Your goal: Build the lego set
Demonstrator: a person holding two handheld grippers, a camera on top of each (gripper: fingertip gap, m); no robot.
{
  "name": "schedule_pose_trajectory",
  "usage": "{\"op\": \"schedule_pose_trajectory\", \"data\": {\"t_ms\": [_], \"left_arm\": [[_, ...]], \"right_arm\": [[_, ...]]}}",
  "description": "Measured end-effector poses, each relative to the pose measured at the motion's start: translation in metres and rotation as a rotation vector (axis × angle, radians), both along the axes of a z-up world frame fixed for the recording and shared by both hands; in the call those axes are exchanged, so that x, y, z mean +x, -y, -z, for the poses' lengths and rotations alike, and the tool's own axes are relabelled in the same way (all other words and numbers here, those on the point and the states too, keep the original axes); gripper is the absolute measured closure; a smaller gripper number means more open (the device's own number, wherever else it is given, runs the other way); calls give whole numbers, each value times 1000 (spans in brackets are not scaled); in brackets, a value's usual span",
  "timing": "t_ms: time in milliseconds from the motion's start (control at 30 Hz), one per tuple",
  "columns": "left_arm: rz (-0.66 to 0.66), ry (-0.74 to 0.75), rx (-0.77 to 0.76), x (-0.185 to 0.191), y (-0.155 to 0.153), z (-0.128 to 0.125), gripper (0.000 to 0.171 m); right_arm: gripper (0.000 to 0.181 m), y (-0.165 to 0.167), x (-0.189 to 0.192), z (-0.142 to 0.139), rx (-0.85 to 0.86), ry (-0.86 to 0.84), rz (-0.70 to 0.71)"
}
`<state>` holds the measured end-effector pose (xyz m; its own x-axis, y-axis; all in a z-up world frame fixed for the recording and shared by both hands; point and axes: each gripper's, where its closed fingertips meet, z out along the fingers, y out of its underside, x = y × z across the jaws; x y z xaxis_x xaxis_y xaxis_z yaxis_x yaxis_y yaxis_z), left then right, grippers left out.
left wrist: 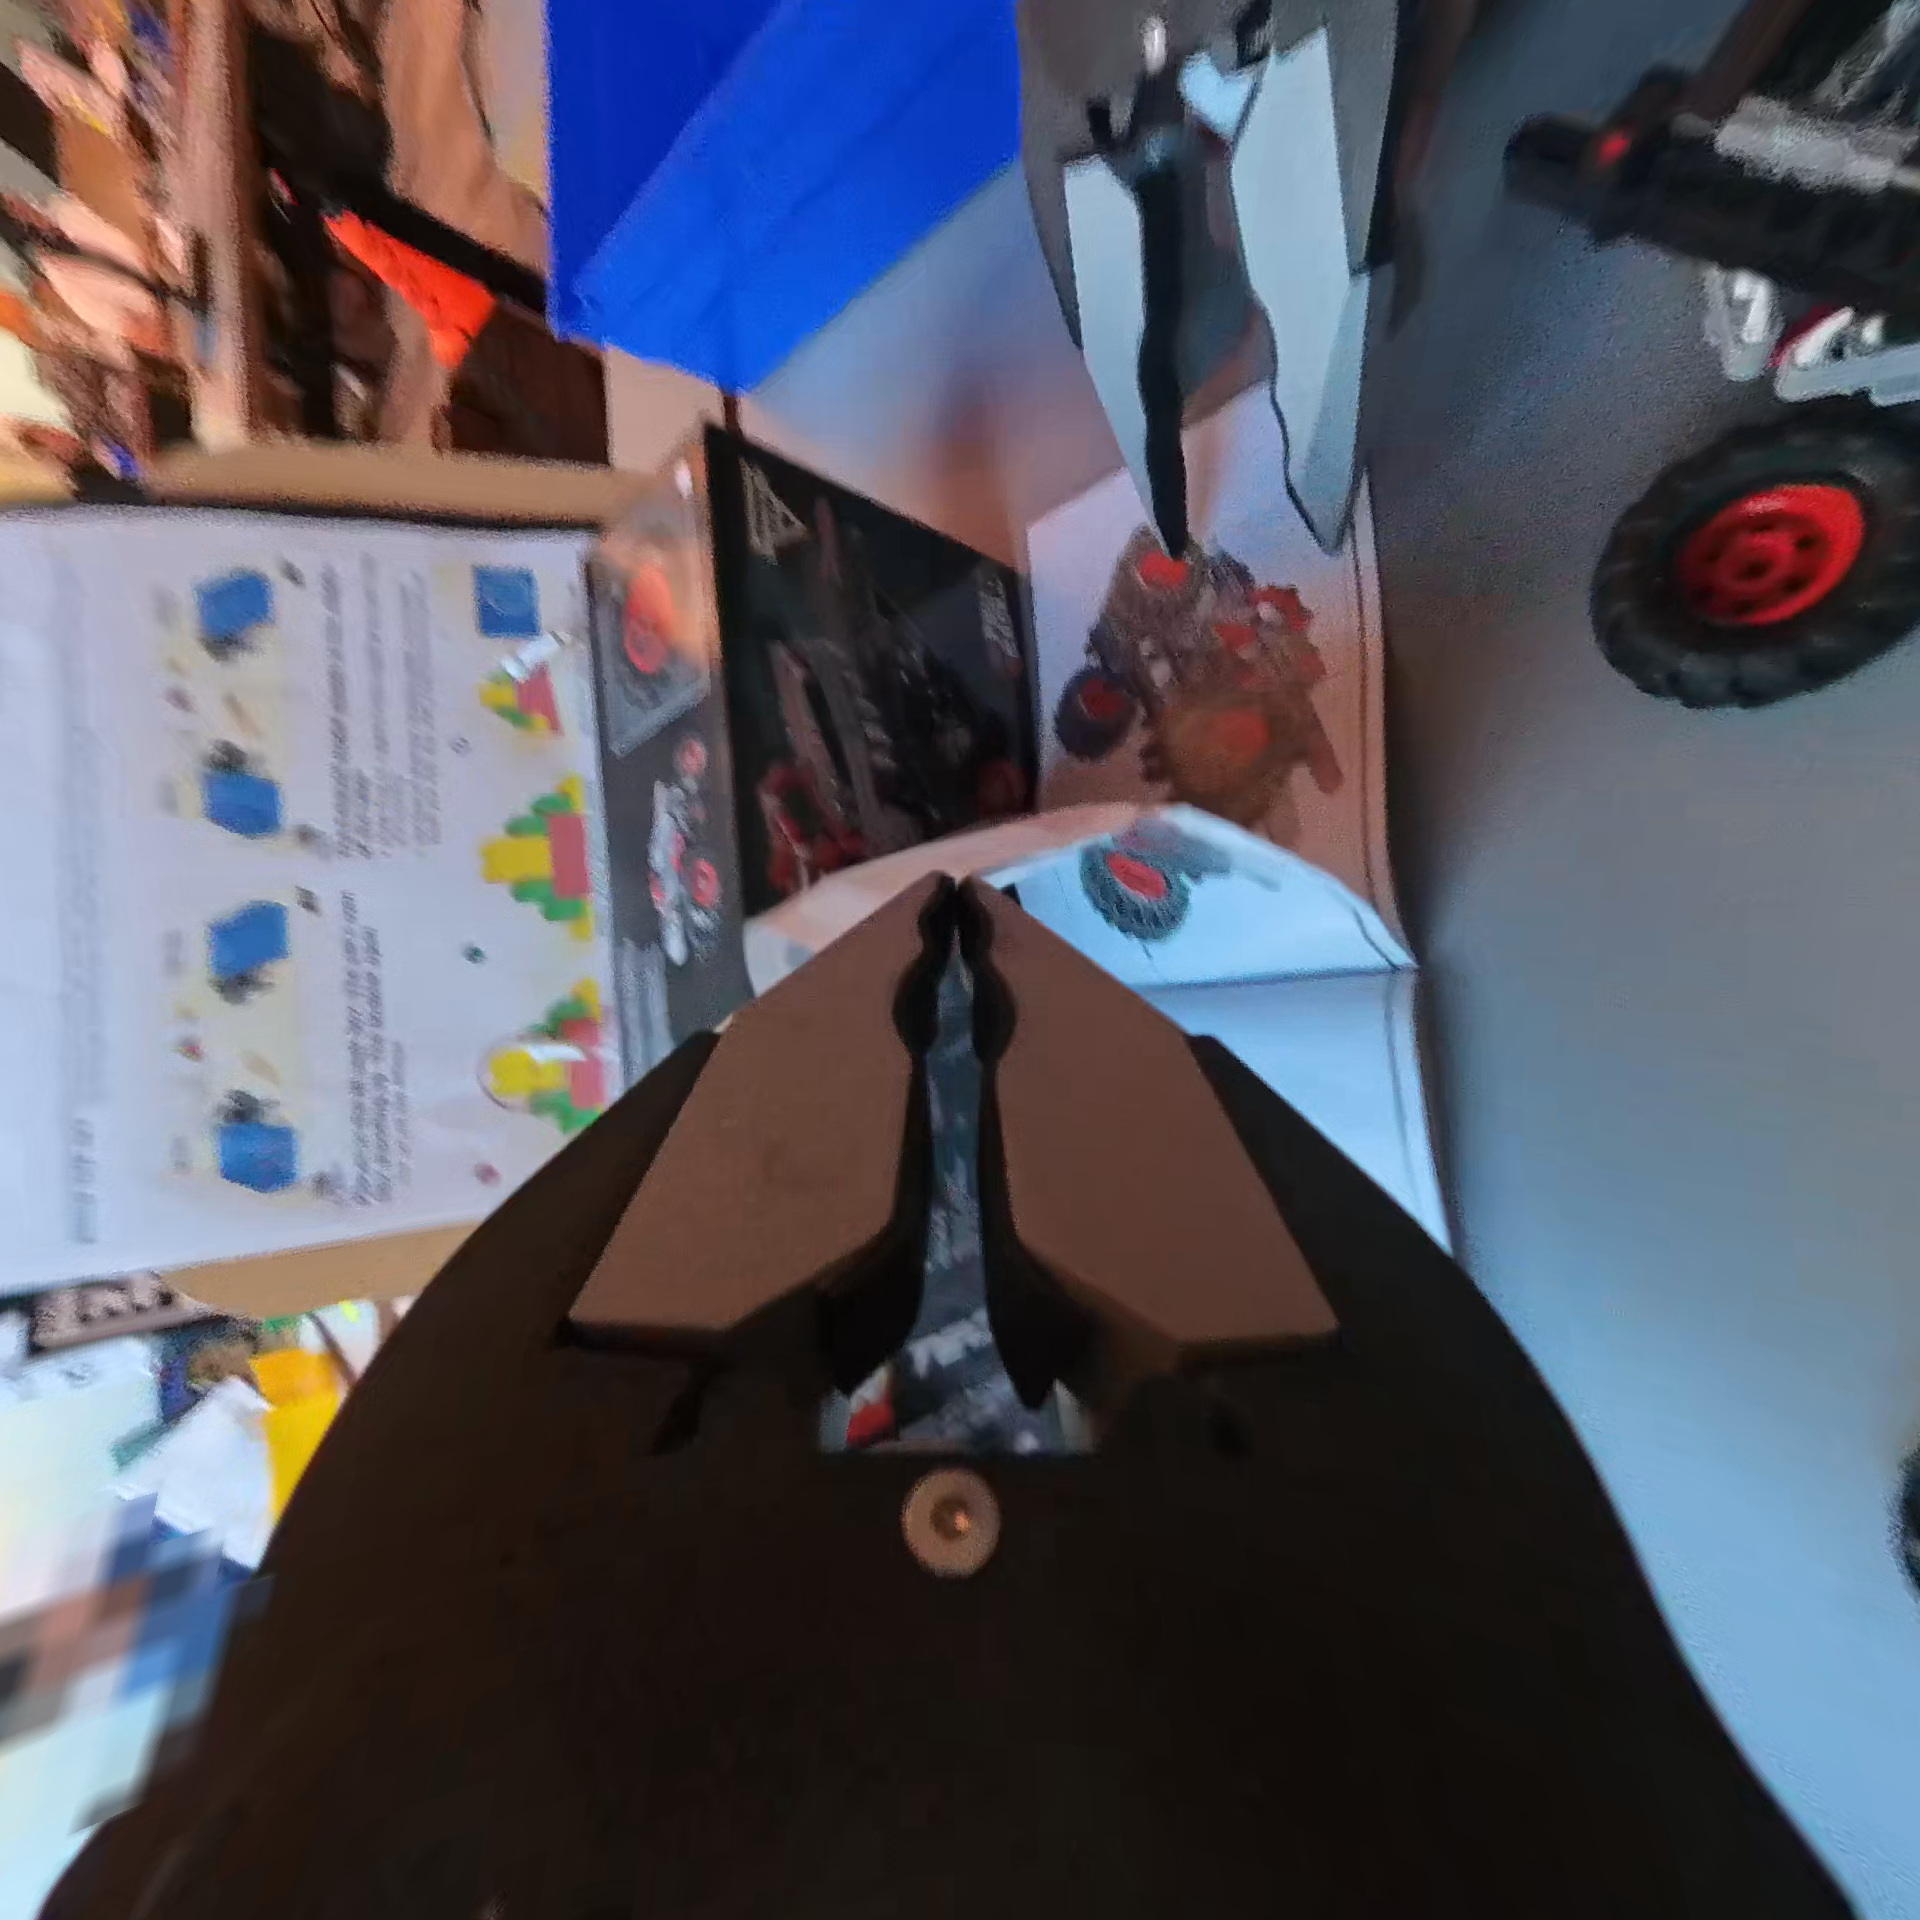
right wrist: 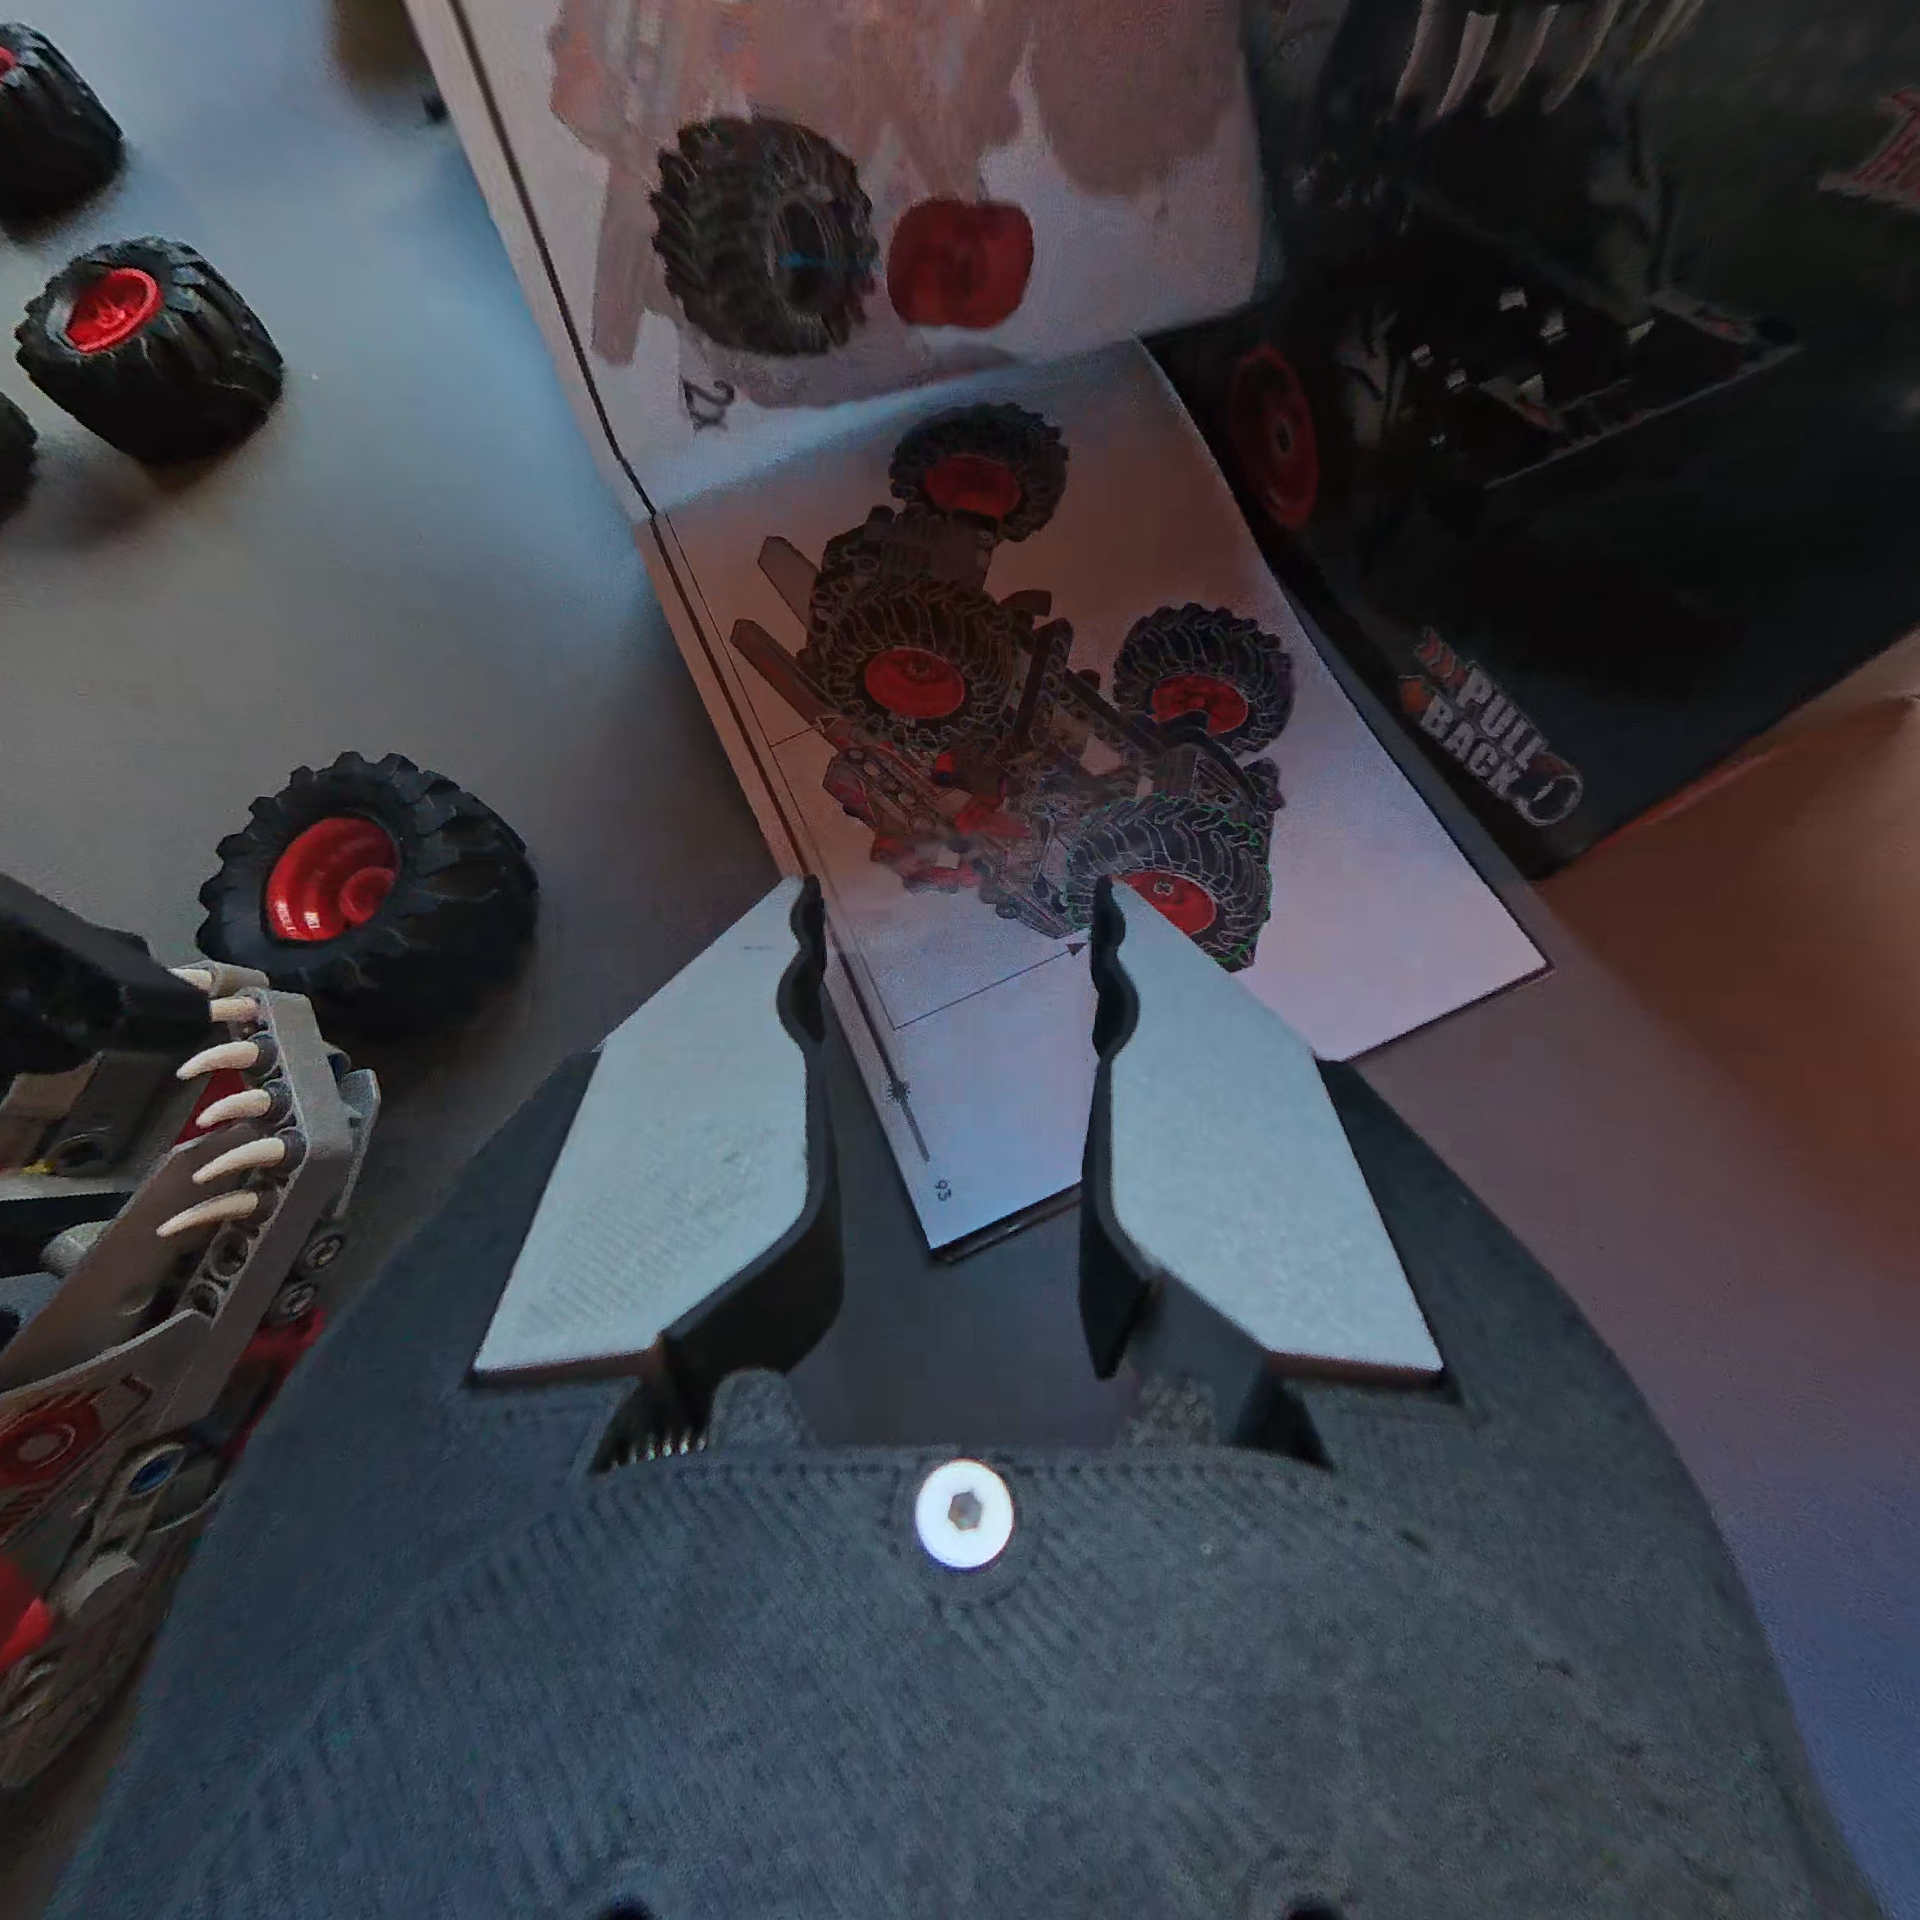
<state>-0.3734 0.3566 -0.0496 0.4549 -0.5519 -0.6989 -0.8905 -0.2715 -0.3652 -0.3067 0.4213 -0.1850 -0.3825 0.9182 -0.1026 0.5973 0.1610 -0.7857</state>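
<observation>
The open instruction booklet (right wrist: pixel 1382 935) lies on the table and also shows in the left wrist view (left wrist: pixel 1299 1039). My left gripper (left wrist: pixel 956 896) is shut on the edge of a booklet page (left wrist: pixel 1226 914), which curls up off the booklet. My right gripper (right wrist: pixel 956 914) is open and empty, low over the lower page; it shows from outside in the left wrist view (left wrist: pixel 1247 535). The part-built monster truck (right wrist: pixel 208 1164) with pale teeth stands left of it, and one mounted wheel (left wrist: pixel 1756 566) shows in the left wrist view.
Three loose black tyres on red hubs (right wrist: pixel 364 883) (right wrist: pixel 145 343) (right wrist: pixel 42 114) lie on the grey table at left. The black set box (right wrist: pixel 1558 436) stands right of the booklet. A printed sheet (left wrist: pixel 312 883) and a blue sheet (left wrist: pixel 779 156) lie beyond. One gripper's finger ends stand about 15 cm off the other's. From my right tips it is roughly 9 cm to the mounted wheel (left wrist: pixel 1756 566); from my left, 20 cm. It is also in sight in the right wrist view (right wrist: pixel 346 889).
</observation>
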Motion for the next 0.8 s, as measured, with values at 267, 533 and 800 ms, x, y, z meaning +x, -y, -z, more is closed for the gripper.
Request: {"op": "schedule_pose_trajectory", "data": {"t_ms": [267,533,800], "left_arm": [[264,-225,-48,35,-22,19,171],[239,-138,-52,46,-43,19,171],[201,-135,-164,51,-60,48,171]], "right_arm": [[133,1,1,2,-18,18,-11],[131,6,3,7,-22,59,-43],[131,6,3,7,-26,61,-45]]}}
